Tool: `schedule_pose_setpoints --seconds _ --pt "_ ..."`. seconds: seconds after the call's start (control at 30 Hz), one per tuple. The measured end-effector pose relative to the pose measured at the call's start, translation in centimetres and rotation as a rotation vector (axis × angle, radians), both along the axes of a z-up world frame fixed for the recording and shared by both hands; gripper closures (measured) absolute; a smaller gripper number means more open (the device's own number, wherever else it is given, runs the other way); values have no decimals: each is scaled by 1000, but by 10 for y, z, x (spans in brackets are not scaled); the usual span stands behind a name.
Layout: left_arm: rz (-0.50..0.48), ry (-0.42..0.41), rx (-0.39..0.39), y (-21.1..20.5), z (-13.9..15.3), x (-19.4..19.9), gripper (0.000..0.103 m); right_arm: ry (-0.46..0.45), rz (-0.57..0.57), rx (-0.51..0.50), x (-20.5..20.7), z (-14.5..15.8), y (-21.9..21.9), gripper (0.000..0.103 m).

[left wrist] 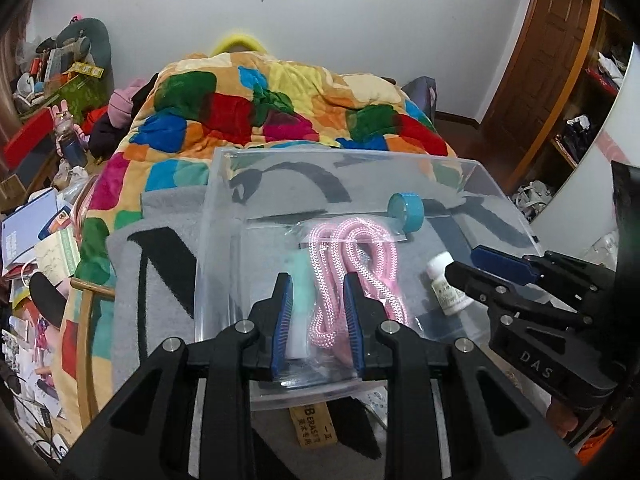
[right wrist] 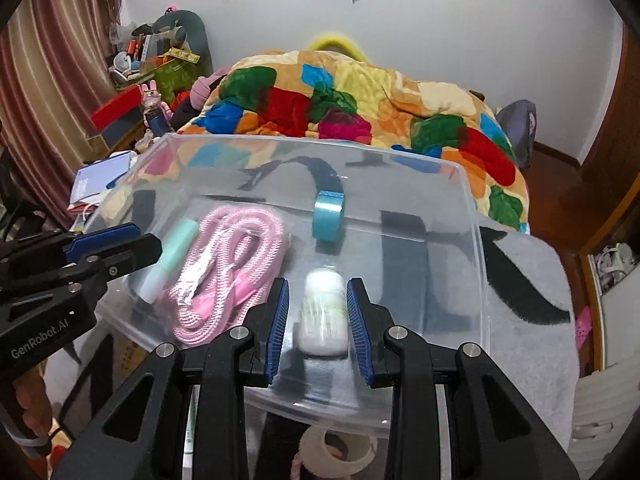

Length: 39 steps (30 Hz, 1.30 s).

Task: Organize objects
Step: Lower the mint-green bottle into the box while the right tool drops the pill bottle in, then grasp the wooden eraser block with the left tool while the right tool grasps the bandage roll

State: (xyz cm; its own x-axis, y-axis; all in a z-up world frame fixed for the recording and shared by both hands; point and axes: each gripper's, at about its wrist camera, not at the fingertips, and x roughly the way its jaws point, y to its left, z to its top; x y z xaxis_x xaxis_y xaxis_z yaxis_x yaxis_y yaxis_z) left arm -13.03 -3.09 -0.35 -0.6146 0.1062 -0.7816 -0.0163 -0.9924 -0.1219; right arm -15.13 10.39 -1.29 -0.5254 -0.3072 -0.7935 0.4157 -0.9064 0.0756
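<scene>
A clear plastic bin rests on a grey blanket. It holds a bagged pink rope, a mint-green tube, a blue tape roll and a small white bottle. My left gripper is open above the rope and tube. My right gripper is open, with the white bottle between its fingers, lying blurred in the bin.
A wooden eraser box and a beige tape roll lie on the blanket in front of the bin. A colourful quilt is heaped behind. Clutter and books fill the left side.
</scene>
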Motion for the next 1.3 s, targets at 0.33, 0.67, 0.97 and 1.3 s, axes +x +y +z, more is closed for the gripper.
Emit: schedule_pose_setpoints --seconds 0.33,0.67,0.97,1.3 --pt "24 119 -56 -1 39 29 33 111 9 -32 30 36 17 58" --pt "34 154 -87 -1 44 66 16 188 -15 -45 68 53 46 47" --pt "31 110 -69 0 12 89 29 112 -36 -33 85 14 59 47" --pt "11 -41 -40 3 -44 80 49 -30 -36 -69 70 -28 57 50"
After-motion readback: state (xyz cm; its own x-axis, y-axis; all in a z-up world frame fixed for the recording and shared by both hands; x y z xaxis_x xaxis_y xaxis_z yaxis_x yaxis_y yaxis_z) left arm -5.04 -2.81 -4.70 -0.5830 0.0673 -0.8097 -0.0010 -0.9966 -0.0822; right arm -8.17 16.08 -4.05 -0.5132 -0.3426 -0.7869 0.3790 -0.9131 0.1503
